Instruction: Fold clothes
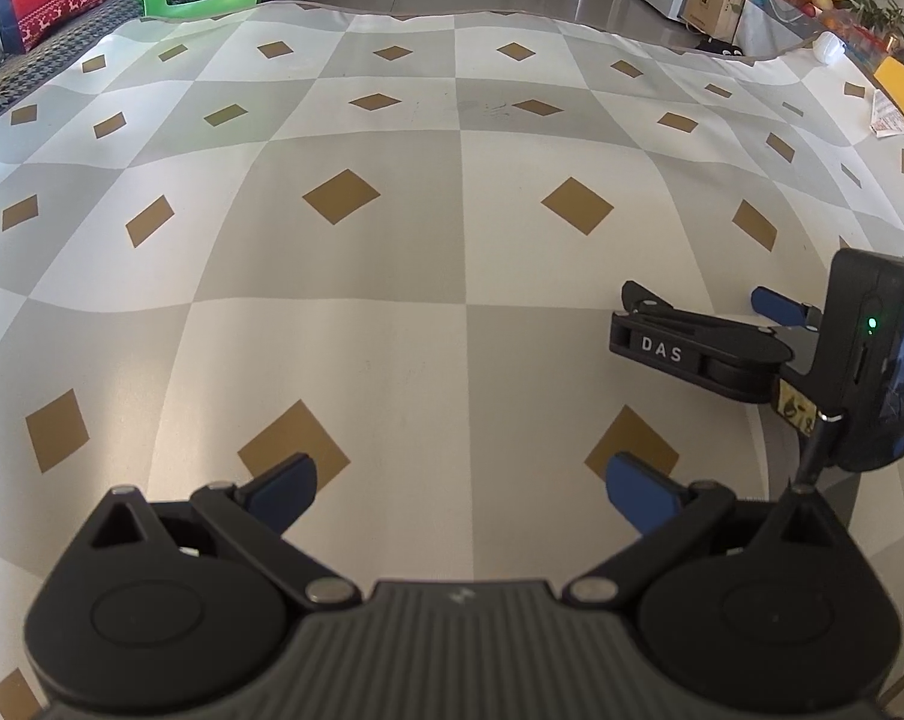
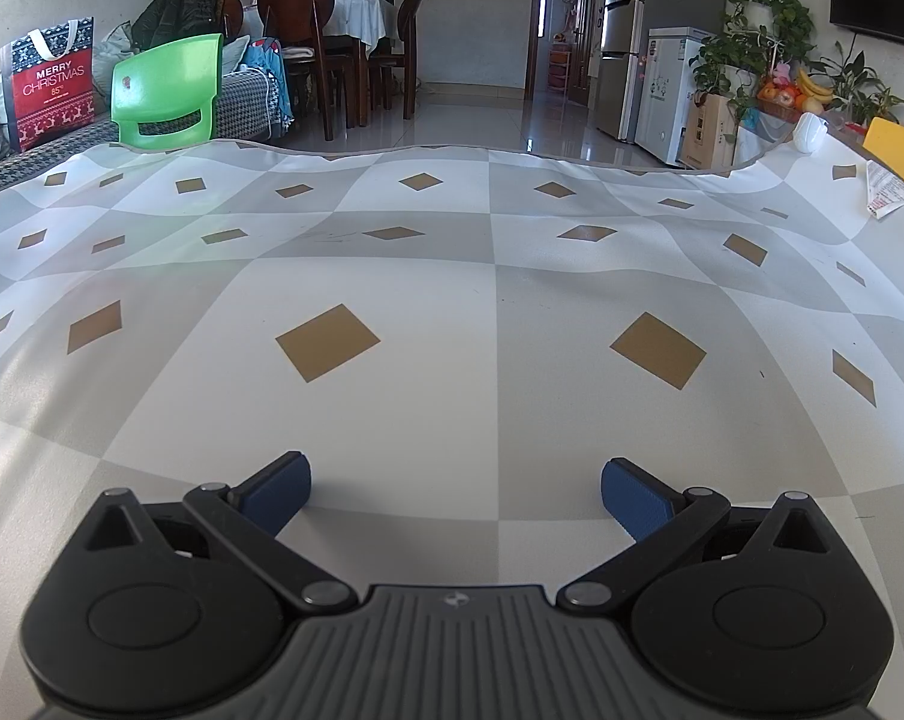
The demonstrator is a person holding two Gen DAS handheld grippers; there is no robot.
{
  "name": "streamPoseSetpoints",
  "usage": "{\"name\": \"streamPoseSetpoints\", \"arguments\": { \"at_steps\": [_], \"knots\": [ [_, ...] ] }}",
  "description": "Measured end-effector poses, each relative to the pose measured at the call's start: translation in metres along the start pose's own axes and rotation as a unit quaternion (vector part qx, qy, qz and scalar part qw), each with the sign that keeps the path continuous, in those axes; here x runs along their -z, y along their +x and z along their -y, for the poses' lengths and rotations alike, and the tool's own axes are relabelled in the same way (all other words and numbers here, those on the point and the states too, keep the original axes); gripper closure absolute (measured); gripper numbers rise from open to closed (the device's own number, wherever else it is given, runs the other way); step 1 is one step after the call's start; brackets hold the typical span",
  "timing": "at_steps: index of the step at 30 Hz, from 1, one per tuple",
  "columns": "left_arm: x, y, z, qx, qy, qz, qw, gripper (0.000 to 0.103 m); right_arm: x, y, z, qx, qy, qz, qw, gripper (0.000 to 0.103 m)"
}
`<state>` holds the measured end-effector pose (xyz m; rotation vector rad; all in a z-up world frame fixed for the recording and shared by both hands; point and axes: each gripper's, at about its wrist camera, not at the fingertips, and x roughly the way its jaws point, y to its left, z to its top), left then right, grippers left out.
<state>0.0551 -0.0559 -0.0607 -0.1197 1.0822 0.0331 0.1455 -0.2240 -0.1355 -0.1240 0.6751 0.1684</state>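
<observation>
The left tongs (image 1: 460, 489) hang low over the table (image 1: 392, 276), and their 2 blue pads (image 1: 287, 489) stand wide apart with nothing between them. The right tongs (image 2: 456, 495) are in the same state: the blue pads (image 2: 634, 498) are far from each other and hold nothing. In the left wrist view the right tongs (image 1: 703, 303) appear at the right edge, seen from the side, with the letters "DAS" on the black body and a small green light on the camera block behind them; they hover just above the cloth.

The table is covered with a checked cloth (image 2: 428, 324) of white and grey squares, each with a brown diamond in it. No clothes are visible on the table in either view, so the place of the garment to fold cannot be told.

Beyond the far edge of the table stand a green plastic chair (image 2: 167, 90) and a red bag (image 2: 50, 81) with the words "MERRY CHRISTMAS". At the far right corner of the table lie a white tube (image 2: 892, 195) and a yellow flat thing (image 2: 898, 147).
</observation>
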Motion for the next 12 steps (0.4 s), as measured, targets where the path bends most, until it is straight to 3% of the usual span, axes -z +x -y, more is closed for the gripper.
{"name": "streamPoseSetpoints", "arguments": {
  "at_steps": [12],
  "knots": [
    [0.005,-0.002,-0.013,0.0,-0.001,-0.006,1.0,0.0,0.0,0.0,0.0,0.0,0.0,0.0,1.0,0.0]
  ]
}}
